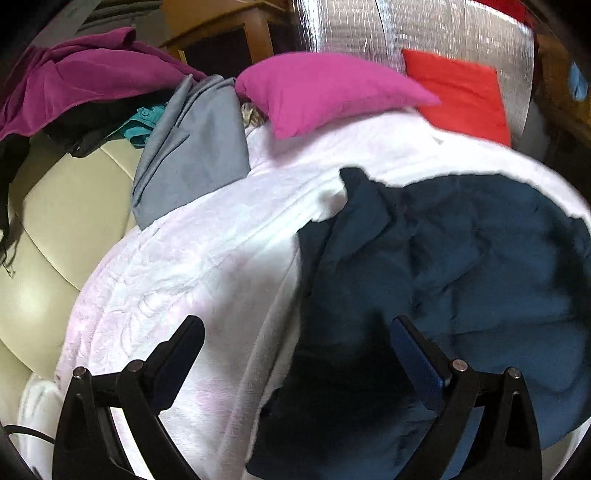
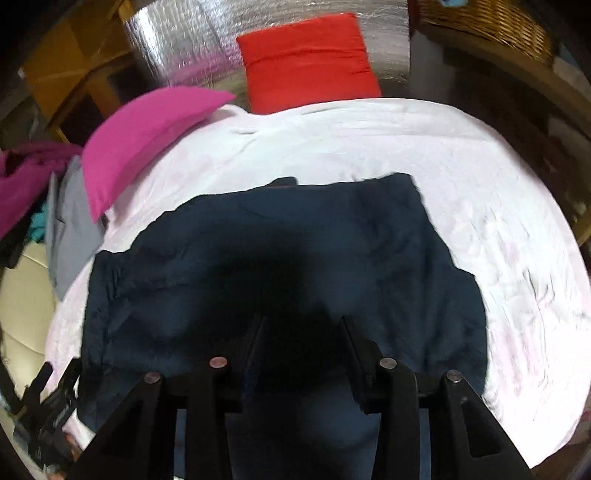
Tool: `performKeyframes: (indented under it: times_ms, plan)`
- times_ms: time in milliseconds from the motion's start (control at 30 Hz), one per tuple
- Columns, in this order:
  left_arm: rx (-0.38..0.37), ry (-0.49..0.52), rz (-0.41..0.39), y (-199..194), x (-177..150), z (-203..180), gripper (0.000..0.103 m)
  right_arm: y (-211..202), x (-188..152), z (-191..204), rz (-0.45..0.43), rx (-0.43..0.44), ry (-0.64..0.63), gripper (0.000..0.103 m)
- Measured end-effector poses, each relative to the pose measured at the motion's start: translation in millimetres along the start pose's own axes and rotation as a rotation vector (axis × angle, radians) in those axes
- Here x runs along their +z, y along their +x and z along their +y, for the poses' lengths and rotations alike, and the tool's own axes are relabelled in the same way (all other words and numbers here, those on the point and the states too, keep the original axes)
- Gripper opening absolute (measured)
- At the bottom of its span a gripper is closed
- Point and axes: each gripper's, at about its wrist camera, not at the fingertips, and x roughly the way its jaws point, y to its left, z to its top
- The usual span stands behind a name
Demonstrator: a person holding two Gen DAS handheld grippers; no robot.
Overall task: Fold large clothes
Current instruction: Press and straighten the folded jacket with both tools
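Note:
A dark navy garment (image 1: 461, 277) (image 2: 295, 229) lies spread and creased on a white blanket (image 1: 184, 266) (image 2: 480, 184) that covers a bed. My left gripper (image 1: 297, 328) hangs over the garment's left edge with its jaws wide apart and nothing between them. My right gripper (image 2: 303, 325) is over the near middle of the garment. Its jaws stand partly apart, and only the garment in dark shadow shows through the gap. Nothing looks lifted or pinched. In the right wrist view the left gripper (image 2: 48, 406) appears as a blurred shape at the lower left.
A pink pillow (image 1: 325, 88) (image 2: 140, 136) and a red pillow (image 1: 461, 92) (image 2: 306, 59) lie at the bed's far end against a silver foil wall (image 1: 369, 29). Grey cloth (image 1: 195, 158) and magenta cloth (image 1: 74, 77) are heaped on the left by a cream seat (image 1: 55, 206). A wicker basket (image 2: 491, 22) stands far right.

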Motion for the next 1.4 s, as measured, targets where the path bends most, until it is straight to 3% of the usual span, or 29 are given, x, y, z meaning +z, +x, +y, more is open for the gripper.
performKeyframes:
  times_ms: [133, 167, 233, 400, 667, 767, 833, 967, 1000, 1067, 1167, 1267, 1400]
  plan:
    - [0.021, 0.059, 0.077, 21, -2, -7, 0.100, 43, 6, -10, 0.036, -0.051, 0.071, 0.046]
    - [0.022, 0.066, 0.078, 22, -4, -9, 0.100, 56, 6, -19, 0.050, -0.056, 0.093, 0.057]
    - [0.033, 0.094, 0.061, 23, -3, -14, 0.100, 74, 3, -34, 0.050, -0.038, 0.127, 0.064]
    - [0.055, 0.134, 0.068, 27, -4, -27, 0.102, 76, 1, -42, 0.029, -0.044, 0.113, 0.067]
    - [-0.024, 0.053, 0.116, 35, -9, -12, 0.103, 47, 0, -50, 0.025, -0.020, 0.129, 0.069]
    - [-0.045, 0.029, 0.121, 28, -3, -4, 0.103, 25, 5, -25, -0.032, 0.030, 0.079, 0.069]
    - [-0.031, -0.010, 0.058, 13, 3, 6, 0.103, 12, 10, 5, -0.056, 0.042, -0.010, 0.069]
    - [-0.041, -0.080, 0.021, 2, 5, 23, 0.103, 9, 10, 59, -0.014, 0.068, -0.137, 0.068]
    - [-0.042, -0.085, 0.026, 3, 5, 24, 0.103, 14, 4, 68, 0.005, 0.078, -0.157, 0.066]
    - [-0.029, -0.066, 0.062, 12, 2, 22, 0.103, 32, 2, 83, 0.053, 0.086, -0.178, 0.050]
    - [0.000, -0.017, 0.126, 27, -3, 13, 0.103, 65, 1, 85, 0.105, 0.047, -0.157, 0.050]
    - [0.003, 0.005, 0.136, 33, -4, 7, 0.103, 90, -6, 82, 0.148, 0.029, -0.134, 0.053]
    - [-0.004, 0.000, 0.129, 32, -1, 10, 0.103, 78, -8, 72, 0.152, 0.078, -0.119, 0.056]
